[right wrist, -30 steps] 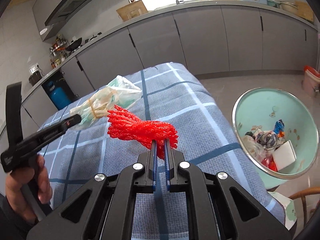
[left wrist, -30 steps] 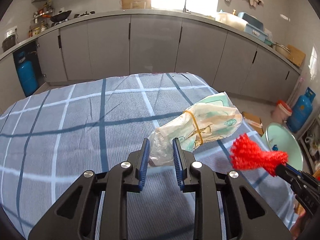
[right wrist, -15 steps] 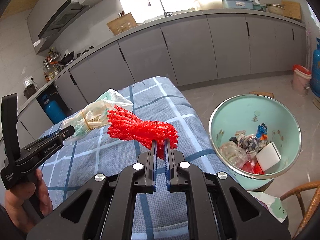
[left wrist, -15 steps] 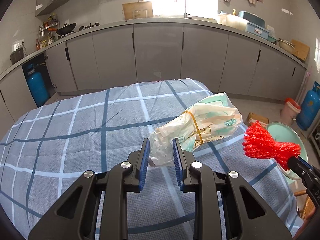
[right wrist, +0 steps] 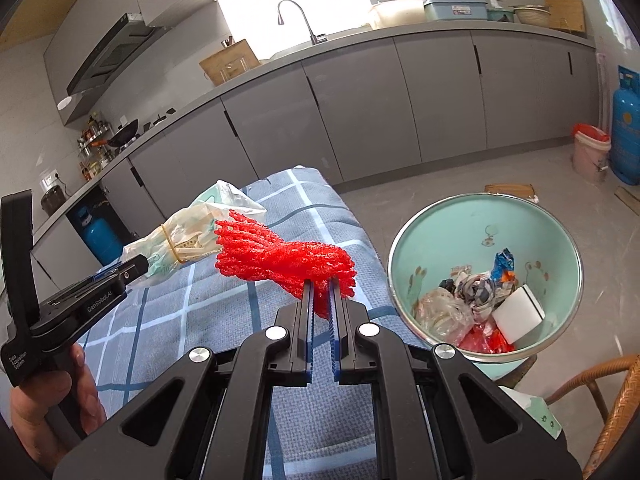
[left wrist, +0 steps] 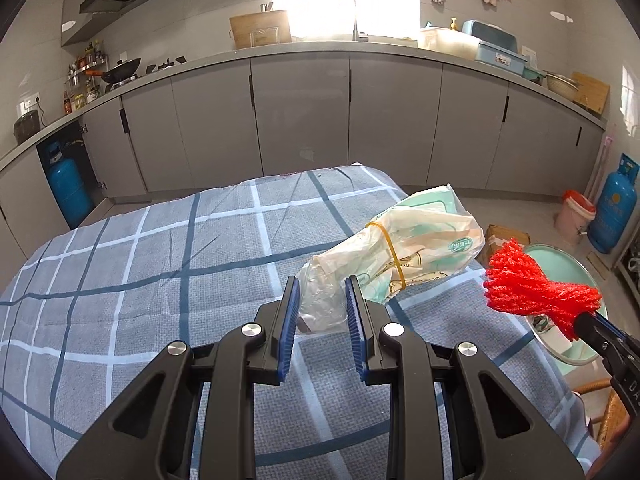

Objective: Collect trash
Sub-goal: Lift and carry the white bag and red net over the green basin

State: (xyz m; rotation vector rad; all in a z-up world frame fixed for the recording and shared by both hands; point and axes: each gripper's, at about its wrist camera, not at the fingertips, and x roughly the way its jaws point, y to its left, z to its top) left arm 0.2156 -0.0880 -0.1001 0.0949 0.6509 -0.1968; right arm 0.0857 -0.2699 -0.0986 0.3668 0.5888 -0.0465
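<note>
- Red foam netting is pinched in my right gripper, jaws fully closed on it, held over the table's edge beside the green basin.
- Bagged trash hangs from my left gripper, jaws narrowly closed on its clear neck.
- I'd carry each over the basin's middle before letting go, netting first.
</note>
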